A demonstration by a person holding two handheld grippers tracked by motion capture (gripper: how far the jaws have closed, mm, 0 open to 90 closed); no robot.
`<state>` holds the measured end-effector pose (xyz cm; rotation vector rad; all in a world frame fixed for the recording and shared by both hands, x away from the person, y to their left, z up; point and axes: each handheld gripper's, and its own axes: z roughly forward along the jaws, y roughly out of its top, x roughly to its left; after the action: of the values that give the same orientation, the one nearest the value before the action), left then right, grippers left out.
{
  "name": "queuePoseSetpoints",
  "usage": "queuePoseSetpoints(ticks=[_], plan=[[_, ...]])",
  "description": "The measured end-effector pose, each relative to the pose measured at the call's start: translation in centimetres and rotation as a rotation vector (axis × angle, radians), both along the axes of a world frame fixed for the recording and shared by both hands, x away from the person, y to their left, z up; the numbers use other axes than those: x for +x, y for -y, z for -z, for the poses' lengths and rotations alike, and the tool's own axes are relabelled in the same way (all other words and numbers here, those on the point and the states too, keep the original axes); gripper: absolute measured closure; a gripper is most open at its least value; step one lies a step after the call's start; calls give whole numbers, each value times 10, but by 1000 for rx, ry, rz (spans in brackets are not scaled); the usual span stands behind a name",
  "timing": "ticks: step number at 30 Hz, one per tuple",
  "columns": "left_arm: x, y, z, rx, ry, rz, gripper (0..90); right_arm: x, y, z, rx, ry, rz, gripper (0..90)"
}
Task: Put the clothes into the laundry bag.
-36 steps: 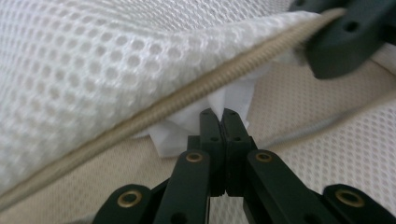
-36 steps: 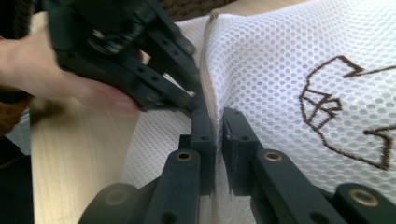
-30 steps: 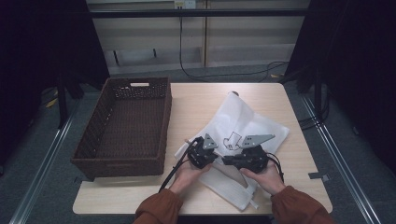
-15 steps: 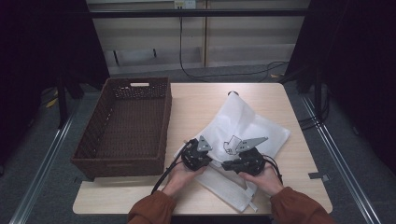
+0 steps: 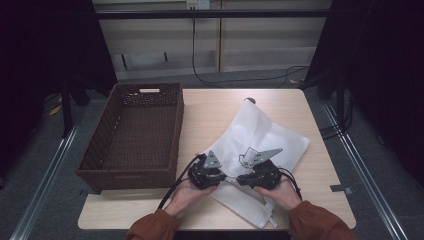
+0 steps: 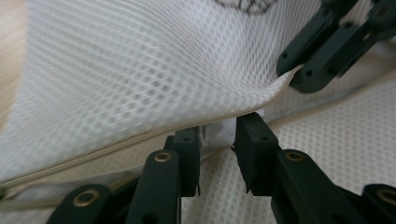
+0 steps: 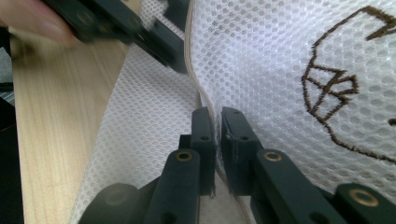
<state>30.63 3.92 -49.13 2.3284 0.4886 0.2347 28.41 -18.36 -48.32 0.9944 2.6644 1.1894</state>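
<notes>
White mesh laundry bag (image 5: 260, 137) lies on the wooden table (image 5: 210, 107) beside the wicker basket (image 5: 132, 135), its bound edge between both grippers' jaws, which have just been easing apart: left gripper (image 6: 217, 135) slack, right gripper (image 7: 217, 122) near-closed, probably releasing it.

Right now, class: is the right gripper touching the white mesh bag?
Touching. In the right gripper view, the right gripper has its jaws closed onto the beige-piped edge of the white mesh bag, with no gap at the pads.
</notes>
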Motion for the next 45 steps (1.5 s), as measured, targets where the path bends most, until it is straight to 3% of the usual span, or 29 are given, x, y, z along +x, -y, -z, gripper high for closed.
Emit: queuePoseSetpoints(ticks=[3,7,9,11,13,14,16,17,23,24,27,28,33,35,36,38,39,41,42,43,45], plan=[[0,5,2,2,1,-20,894,-2,1,-3,20,9,-4,807],[6,11,5,-14,9,-50,900,-4,1,-5,34,24,-6,853],[10,15,7,-21,14,-111,900,-4,1,-7,63,19,-11,867],[14,17,10,-35,33,-130,900,-4,1,-9,89,12,-9,875],[17,19,12,-72,2,-158,900,-4,2,-8,100,-3,-9,875],[17,19,11,-47,18,-155,900,-4,1,-6,89,-11,-13,875],[17,19,12,-63,18,-160,895,-3,-1,-3,77,-24,-16,874],[17,17,11,-38,22,-146,887,-3,-2,-1,69,-31,-20,874],[12,4,7,-8,3,-129,778,-2,-4,10,17,-62,-12,869],[11,1,5,13,0,-124,763,-2,-5,12,7,-61,-15,867],[4,-6,1,-14,-4,-130,718,-1,-6,15,2,-74,-12,865],[2,-8,-2,10,8,-127,700,-1,-6,15,4,-76,-11,866],[-10,-17,-12,-10,2,-92,660,-1,-6,14,-12,-70,-11,867],[-13,-21,-17,16,13,-74,650,-1,-5,14,-14,-72,-12,860],[-16,-21,-17,-10,16,-83,636,-1,-5,14,-14,-76,-12,860],[-18,-25,-22,-16,21,-49,639,0,-4,14,-15,-68,-13,860],[-20,-26,-25,-54,16,-48,651,1,-3,14,-17,-67,-12,861],[-21,-26,-32,-67,36,-17,658,1,-3,14,-21,-73,-12,861],[-21,-25,-34,-91,43,-23,669,1,-2,14,-20,-74,-11,861],[-18,-25,-35,-77,45,-23,676,1,-2,14,-21,-74,-11,859],[-10,-23,-33,-100,36,-54,669,0,-3,14,-21,-66,-11,849]])
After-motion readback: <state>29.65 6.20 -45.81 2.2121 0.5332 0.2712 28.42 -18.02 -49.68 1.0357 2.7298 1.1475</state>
